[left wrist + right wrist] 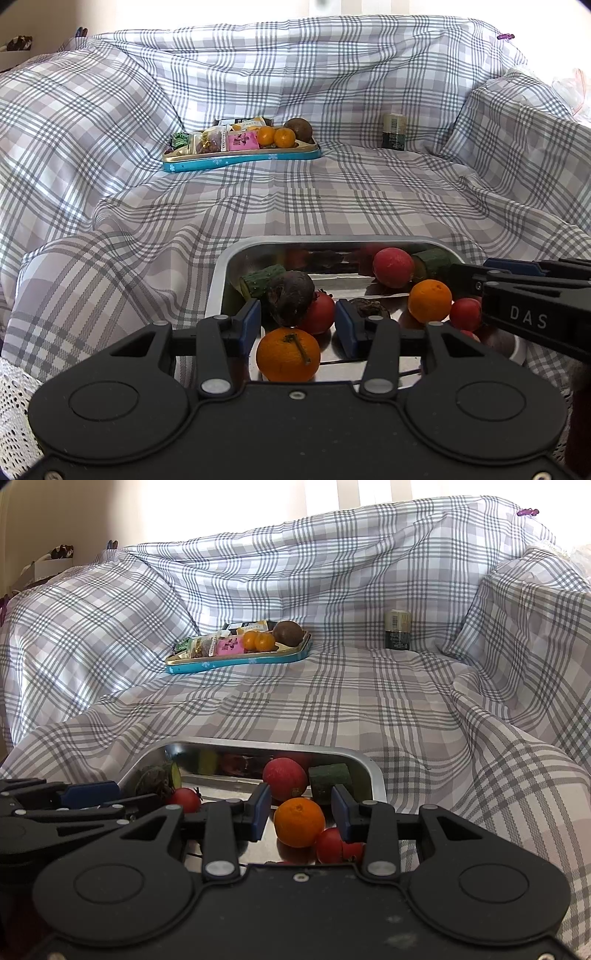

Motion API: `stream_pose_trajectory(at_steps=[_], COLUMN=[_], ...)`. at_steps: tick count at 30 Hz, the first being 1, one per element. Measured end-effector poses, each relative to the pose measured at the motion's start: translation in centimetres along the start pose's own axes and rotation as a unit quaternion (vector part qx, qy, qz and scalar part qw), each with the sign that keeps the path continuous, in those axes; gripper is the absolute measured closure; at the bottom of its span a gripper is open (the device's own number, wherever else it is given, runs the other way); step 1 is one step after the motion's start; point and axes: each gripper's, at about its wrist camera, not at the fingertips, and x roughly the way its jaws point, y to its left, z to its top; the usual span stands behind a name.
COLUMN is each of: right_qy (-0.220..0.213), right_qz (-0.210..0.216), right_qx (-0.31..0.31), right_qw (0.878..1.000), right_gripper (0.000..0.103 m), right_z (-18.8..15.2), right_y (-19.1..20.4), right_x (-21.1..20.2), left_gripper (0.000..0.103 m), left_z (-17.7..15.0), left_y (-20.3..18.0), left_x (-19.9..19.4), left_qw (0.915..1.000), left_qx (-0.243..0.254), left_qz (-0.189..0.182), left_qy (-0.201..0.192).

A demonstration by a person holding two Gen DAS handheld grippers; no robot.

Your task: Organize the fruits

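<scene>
The left gripper [298,325] stood with its fingers apart and empty over the steel tray [221,273]; a mandarin [288,354] lay just at 6 o'clock of the gap, a wrinkled dark fruit [290,297] at 12. The right gripper [300,810], likewise spread and empty, had another mandarin [299,821] squarely between its fingers, so it seemed the nearer to a pick. The blue tin tray [236,662] waited well apart at 11 o'clock. Tomatoes [329,845] sat half hidden behind the right finger.
</scene>
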Motion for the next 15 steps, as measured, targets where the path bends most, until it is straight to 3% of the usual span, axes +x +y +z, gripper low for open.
stream_pose_trajectory(at_steps=[15], right_qy=[0.012], right_qz=[-0.016], right_qx=[-0.017], right_qw=[1.000], right_gripper=[0.064], right_z=[-0.03], right_y=[0.29], right_x=[-0.14], left_gripper=[0.050], left_z=[0.06], left_y=[0.36], left_x=[-0.39], left_qw=[1.0000], left_qx=[-0.009], left_qz=[-0.004], left_qy=[0.000])
